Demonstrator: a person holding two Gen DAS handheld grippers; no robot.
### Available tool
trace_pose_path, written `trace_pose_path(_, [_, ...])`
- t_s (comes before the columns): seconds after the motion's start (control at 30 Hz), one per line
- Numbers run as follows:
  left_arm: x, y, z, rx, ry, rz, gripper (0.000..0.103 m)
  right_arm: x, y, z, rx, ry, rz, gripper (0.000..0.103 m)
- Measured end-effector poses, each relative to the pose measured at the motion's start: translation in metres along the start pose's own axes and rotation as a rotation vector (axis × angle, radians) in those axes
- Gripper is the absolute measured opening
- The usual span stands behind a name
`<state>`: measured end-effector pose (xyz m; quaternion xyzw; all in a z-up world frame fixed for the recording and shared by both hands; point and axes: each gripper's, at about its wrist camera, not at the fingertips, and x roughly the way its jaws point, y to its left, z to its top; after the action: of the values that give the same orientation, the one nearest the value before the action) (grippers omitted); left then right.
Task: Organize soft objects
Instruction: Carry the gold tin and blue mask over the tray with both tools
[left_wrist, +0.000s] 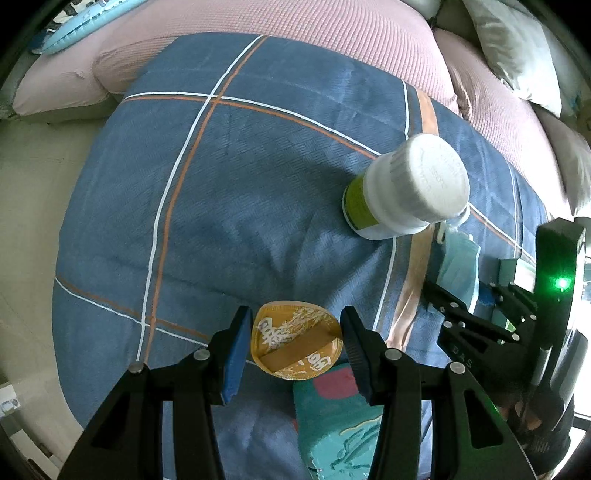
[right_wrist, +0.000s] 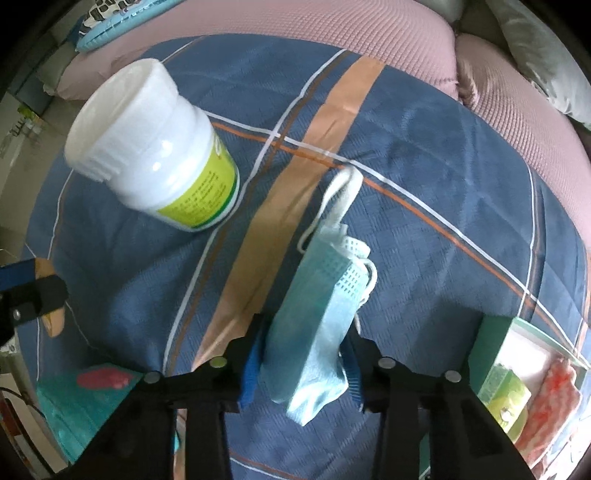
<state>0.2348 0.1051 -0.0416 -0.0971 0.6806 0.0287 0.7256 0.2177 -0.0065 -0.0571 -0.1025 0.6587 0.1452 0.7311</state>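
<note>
bottle: white plastic, smooth and glossy, with a paper-like green label. face mask: thin pleated nonwoven cloth, matt, embossed grid at its edge; bedcover: woven matt cloth, fine ribbed texture. round lid: shiny gold foil; fingers: matt black plastic with blue rubbery pads.

Right gripper fingers clamp mask (folded) — blue.

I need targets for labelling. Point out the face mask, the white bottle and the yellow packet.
face mask (right_wrist: 314, 325): right wrist view, on the folded blue body.
white bottle (right_wrist: 147, 147): right wrist view, on its white side near the cap.
yellow packet (left_wrist: 295, 343): left wrist view, on its printed top face.
</note>
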Motion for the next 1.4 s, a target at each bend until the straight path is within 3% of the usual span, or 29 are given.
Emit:
trace_pose_path(0.67, [-0.059,-0.054,-0.036,0.028,-0.08,-0.057,0.051,-0.082,-0.036,-0.07,0.05,-0.091,0.015,0.034])
trace_pose_path(0.87, [-0.074,-0.078,-0.055,0.055,-0.122,-0.067,0.051,-0.104,-0.066,-0.086,0.094,-0.127,0.05,0.033])
trace_pose_path(1.4, [-0.108,-0.16,-0.106,0.153,-0.264,-0.099,0.051,-0.17,-0.13,-0.157,0.246,-0.356,0.018,0.033])
